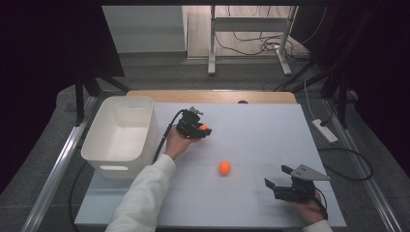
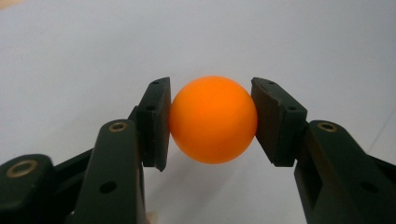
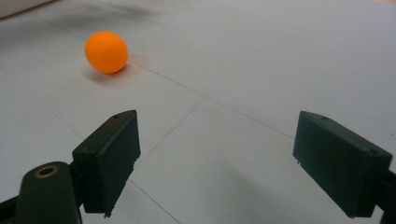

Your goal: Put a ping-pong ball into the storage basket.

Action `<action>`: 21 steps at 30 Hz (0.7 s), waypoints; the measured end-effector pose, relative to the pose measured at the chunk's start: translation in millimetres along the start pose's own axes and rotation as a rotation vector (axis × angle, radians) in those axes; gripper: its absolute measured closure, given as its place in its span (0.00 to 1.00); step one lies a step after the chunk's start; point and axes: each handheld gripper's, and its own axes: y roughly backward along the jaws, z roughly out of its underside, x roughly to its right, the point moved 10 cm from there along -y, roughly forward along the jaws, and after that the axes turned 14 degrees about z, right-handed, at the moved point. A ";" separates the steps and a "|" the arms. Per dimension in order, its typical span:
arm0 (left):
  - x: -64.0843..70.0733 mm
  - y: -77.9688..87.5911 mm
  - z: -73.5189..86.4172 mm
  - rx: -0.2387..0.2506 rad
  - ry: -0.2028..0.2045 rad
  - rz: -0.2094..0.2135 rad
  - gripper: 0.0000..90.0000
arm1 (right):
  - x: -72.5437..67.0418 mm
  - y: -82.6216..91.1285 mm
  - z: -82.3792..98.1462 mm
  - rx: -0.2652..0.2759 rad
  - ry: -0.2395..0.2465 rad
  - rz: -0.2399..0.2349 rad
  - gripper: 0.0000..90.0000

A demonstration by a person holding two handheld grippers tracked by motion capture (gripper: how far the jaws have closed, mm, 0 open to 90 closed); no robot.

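Left gripper (image 2: pixel 212 119) pinching one orange ball (image 2: pixel 213 119); white bin (image 1: pixel 121 133) waiting at nine o'clock. Second ball (image 1: pixel 224 167) lying loose; right gripper (image 1: pixel 279 176) spread, empty.

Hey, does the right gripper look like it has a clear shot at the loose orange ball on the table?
Probably yes. The right gripper stands open, and bare white table lies between it and the loose orange ball. The left gripper, holding the other ball, is off to the side.

Bin (image 1: pixel 121 133) at table's (image 1: pixel 251 116) left, loose ball (image 1: pixel 224 167) mid-table, right of it.
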 end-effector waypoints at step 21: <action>36.8 37.2 -15.4 0.086 -0.086 0.038 0.56 | -1.6 1.0 -2.2 0.011 0.002 0.001 0.16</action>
